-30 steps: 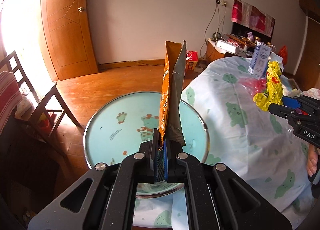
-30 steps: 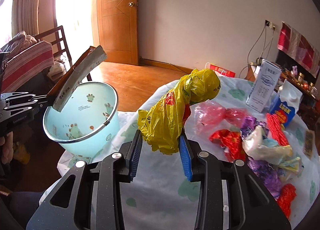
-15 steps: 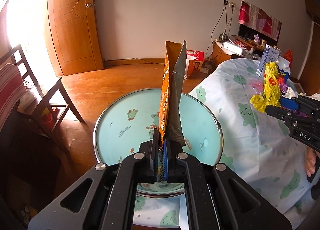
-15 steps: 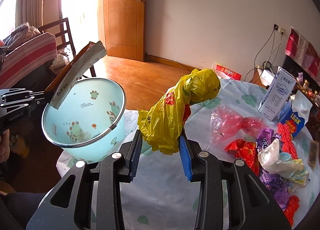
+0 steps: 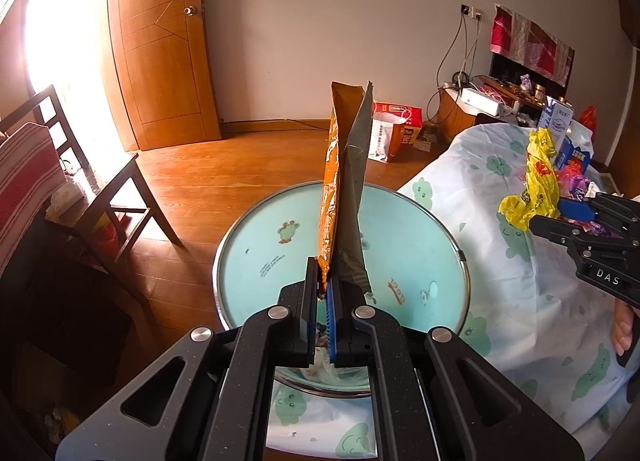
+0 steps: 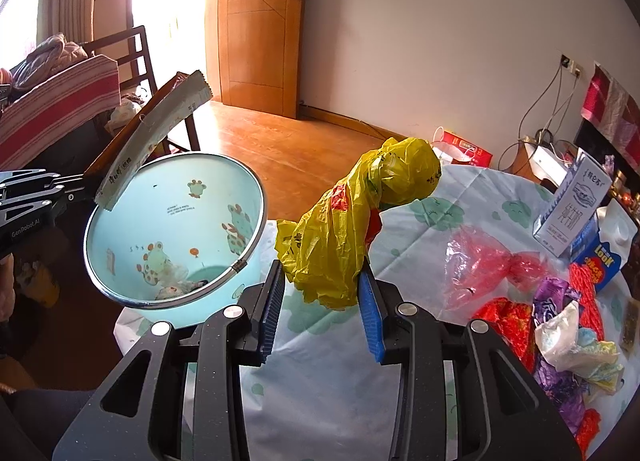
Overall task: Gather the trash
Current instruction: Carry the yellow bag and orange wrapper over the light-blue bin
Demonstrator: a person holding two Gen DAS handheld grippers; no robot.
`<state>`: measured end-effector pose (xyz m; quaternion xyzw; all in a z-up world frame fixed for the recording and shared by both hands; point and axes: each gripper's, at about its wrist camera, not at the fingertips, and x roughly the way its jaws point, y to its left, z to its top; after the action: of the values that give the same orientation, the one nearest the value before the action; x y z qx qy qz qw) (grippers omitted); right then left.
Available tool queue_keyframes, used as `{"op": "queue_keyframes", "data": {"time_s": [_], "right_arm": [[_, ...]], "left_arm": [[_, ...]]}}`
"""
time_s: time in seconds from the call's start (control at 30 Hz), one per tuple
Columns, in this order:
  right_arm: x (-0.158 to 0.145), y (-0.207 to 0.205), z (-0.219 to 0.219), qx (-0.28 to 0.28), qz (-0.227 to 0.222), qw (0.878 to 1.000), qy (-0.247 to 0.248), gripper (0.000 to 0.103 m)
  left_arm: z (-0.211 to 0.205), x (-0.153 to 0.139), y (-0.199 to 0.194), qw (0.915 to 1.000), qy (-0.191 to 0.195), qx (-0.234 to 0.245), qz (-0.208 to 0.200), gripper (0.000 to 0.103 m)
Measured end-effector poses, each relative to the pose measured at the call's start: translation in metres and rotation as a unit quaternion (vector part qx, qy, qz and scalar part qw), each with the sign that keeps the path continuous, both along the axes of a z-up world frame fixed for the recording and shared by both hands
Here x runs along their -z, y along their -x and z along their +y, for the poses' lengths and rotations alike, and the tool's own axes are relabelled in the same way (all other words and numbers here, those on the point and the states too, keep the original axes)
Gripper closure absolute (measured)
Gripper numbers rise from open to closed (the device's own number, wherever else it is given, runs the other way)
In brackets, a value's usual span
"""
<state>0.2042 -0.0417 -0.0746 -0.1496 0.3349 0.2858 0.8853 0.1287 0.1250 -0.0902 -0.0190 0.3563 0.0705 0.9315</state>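
1. Far to my left a wooden chair (image 6: 132,57) stands on the floor with a striped cloth (image 6: 60,97) draped over it.
2. My left gripper (image 5: 323,293) is clamped tight on the bottom edge of an empty orange snack packet (image 5: 340,181), which stands up over the bowl.
3. The pale blue bowl (image 6: 176,233) with frog prints sits at the table's edge, a few scraps lying in its bottom.
4. My right gripper (image 6: 322,309) pinches a crumpled yellow plastic bag (image 6: 352,221) between its blue pads, lifted above the tablecloth (image 6: 420,229) just right of the bowl.
5. Farther right, loose trash lies on the cloth: a pink bag (image 6: 484,269), red and purple wrappers (image 6: 532,317), and a milk carton (image 6: 572,205) standing upright.
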Motion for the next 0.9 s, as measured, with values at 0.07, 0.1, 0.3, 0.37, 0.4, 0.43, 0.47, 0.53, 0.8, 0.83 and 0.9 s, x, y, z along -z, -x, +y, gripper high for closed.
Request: {"op": "queue_keyframes", "data": {"time_s": [0.07, 0.1, 0.3, 0.37, 0.4, 0.43, 0.47, 0.53, 0.8, 0.83, 0.9], "right_arm": [[0.0, 0.0, 0.004, -0.004, 0.0, 1.0, 0.001, 0.067], [0.0, 0.0, 0.007, -0.006, 0.001, 1.0, 0.002, 0.067], [0.002, -0.001, 0.022, -0.02, 0.001, 1.0, 0.008, 0.067], [0.002, -0.001, 0.028, -0.024, 0.001, 1.0, 0.01, 0.067], [0.002, -0.001, 0.029, -0.025, 0.001, 1.0, 0.011, 0.067], [0.002, 0.0, 0.032, -0.028, 0.001, 1.0, 0.012, 0.067], [0.002, 0.0, 0.034, -0.03, 0.001, 0.999, 0.012, 0.067], [0.002, 0.001, 0.039, -0.035, 0.0, 0.999, 0.014, 0.067], [0.003, 0.003, 0.052, -0.049, 0.001, 0.999, 0.02, 0.067], [0.003, 0.004, 0.054, -0.051, 0.001, 0.999, 0.021, 0.067], [0.003, 0.004, 0.056, -0.053, 0.001, 0.998, 0.021, 0.067]], "left_arm": [[0.004, 0.001, 0.001, 1.0, 0.001, -0.004, 0.001, 0.1], [0.006, 0.001, 0.001, 1.0, 0.001, -0.006, 0.001, 0.1], [0.014, 0.002, 0.002, 0.9999, 0.001, -0.016, 0.004, 0.1], [0.016, 0.003, 0.003, 0.9998, 0.002, -0.02, 0.005, 0.1], [0.018, 0.003, 0.003, 0.9998, 0.002, -0.021, 0.005, 0.1], [0.019, 0.003, 0.004, 0.9997, 0.002, -0.022, 0.005, 0.1], [0.019, 0.003, 0.004, 0.9997, 0.002, -0.023, 0.005, 0.1], [0.02, 0.003, 0.004, 0.9996, 0.001, -0.026, 0.005, 0.1], [0.029, 0.003, 0.005, 0.9993, -0.001, -0.036, 0.005, 0.1], [0.03, 0.004, 0.005, 0.9993, 0.0, -0.037, 0.006, 0.1], [0.031, 0.004, 0.005, 0.9992, -0.001, -0.039, 0.007, 0.1]]}}
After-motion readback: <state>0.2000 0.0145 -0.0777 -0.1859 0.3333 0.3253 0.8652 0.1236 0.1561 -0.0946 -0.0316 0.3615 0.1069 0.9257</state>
